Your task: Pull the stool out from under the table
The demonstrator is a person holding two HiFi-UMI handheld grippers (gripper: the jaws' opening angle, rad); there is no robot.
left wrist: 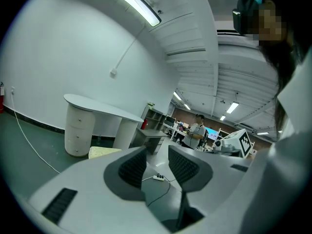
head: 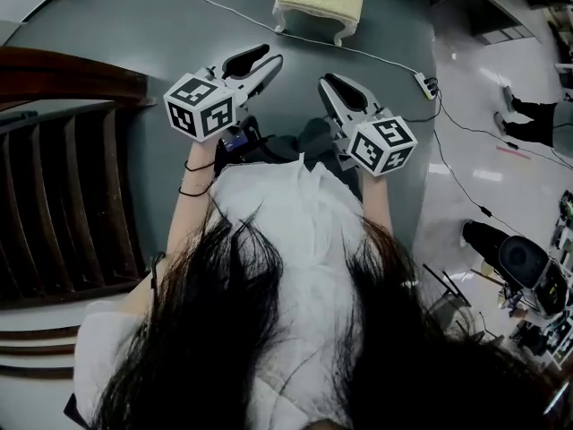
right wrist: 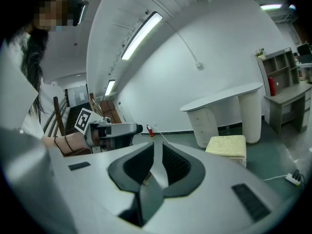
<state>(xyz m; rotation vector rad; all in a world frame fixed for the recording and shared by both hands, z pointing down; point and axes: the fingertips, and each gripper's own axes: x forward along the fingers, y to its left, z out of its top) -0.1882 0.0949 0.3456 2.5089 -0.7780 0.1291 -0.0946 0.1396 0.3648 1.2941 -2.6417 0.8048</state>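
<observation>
My left gripper (head: 269, 58) a narrow slit apart and empty, my right gripper (head: 328, 81) pressed together on nothing, stool (head: 320, 3) on the floor just in front of the desk (right wrist: 222, 97), clear of its top

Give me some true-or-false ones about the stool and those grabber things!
1. The stool stands out on the open floor. True.
2. The right gripper is gripping the stool. False: its jaws are shut on nothing, and the stool stands well ahead of it.
3. A white cable lies across the floor between the grippers and the stool. True.
4. The stool's cushion is bright red. False: it is a pale cream colour.
5. The left gripper carries something. False: nothing sits between its jaws.
</observation>
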